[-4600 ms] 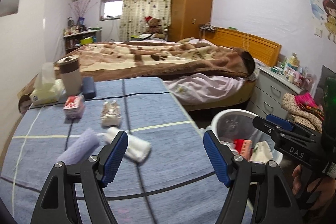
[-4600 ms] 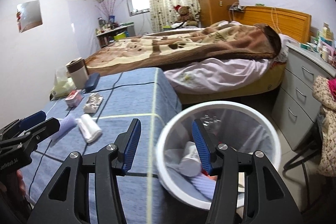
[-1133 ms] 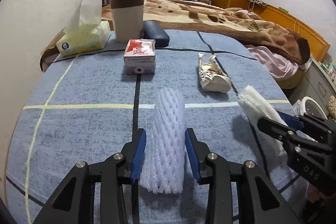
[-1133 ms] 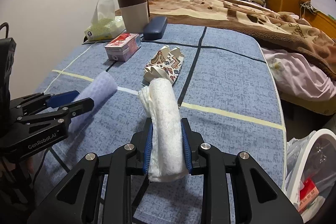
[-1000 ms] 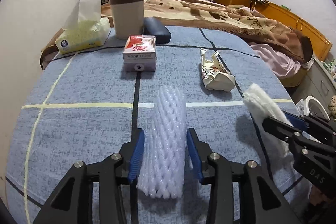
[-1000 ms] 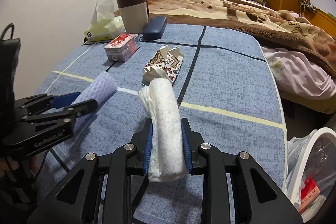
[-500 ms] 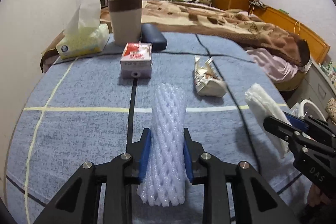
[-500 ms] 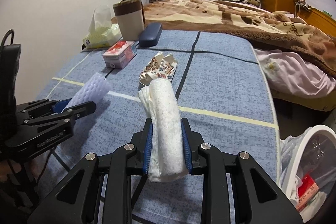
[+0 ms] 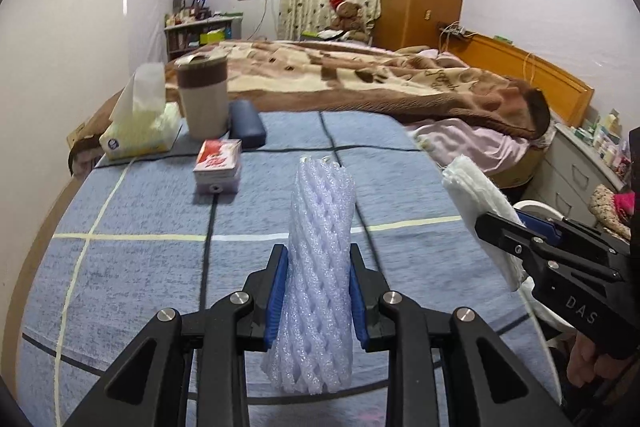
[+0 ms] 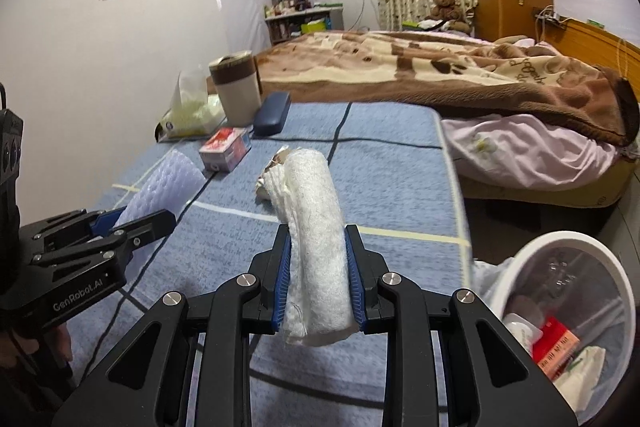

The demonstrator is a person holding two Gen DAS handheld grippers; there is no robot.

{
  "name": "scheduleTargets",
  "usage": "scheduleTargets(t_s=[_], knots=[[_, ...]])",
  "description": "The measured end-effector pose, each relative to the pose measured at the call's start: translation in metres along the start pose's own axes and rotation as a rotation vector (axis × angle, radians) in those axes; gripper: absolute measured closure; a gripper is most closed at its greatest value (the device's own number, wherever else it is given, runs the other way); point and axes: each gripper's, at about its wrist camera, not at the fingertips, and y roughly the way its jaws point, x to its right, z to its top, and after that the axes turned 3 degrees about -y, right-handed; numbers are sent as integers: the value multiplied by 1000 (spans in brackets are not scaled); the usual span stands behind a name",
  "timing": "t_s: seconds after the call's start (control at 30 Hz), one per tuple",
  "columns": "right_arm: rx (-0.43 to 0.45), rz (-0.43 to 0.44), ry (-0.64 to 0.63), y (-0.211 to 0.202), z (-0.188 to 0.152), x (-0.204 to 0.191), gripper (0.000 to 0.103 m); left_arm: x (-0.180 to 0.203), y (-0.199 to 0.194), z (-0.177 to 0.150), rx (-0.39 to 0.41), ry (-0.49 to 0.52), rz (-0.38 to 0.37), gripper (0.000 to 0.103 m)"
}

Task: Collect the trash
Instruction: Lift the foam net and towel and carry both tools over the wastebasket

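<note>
A: What's each hand carrying?

B: The left gripper (image 9: 318, 291) is clamped on a foam fruit net (image 9: 320, 259), a pale lilac mesh sleeve standing up between the blue pads, clear of the blue cloth. The right gripper (image 10: 319, 285) is pinched on a rolled white cloth wad (image 10: 316, 239), gripped across its lower half, with the top leaning away over the table (image 10: 392, 167).

A: How will they handle?

B: Both look light and soft. The net is springy foam and squashes under the pads, so I'd expect it to pop back when let go. The wad is limp fibre that could unroll or sag (its frayed end already sticks out below the jaws). A mid-body hold suits both; neither looks fragile or slippery.

A: And around them?

B: A crumpled printed wrapper (image 10: 276, 163) lies on the table just behind the wad. Farther back sit a red-and-white small box (image 9: 218, 165), a dark case (image 9: 246, 123), a cup (image 9: 204, 99) and a tissue pack (image 9: 136, 131). The white bin (image 10: 576, 323), lined and already holding scraps, stands beside the table's right edge.
</note>
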Motion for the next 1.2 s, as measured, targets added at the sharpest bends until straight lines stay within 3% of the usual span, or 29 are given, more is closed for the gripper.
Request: scheduleTargets(t_s=[0.5, 1.2], knots=[[107, -113, 92, -57, -12, 47, 77, 83, -43, -2, 86, 108, -116, 74], [143, -251, 214, -104, -42, 113, 76, 188, -47, -18, 67, 239, -254, 74]])
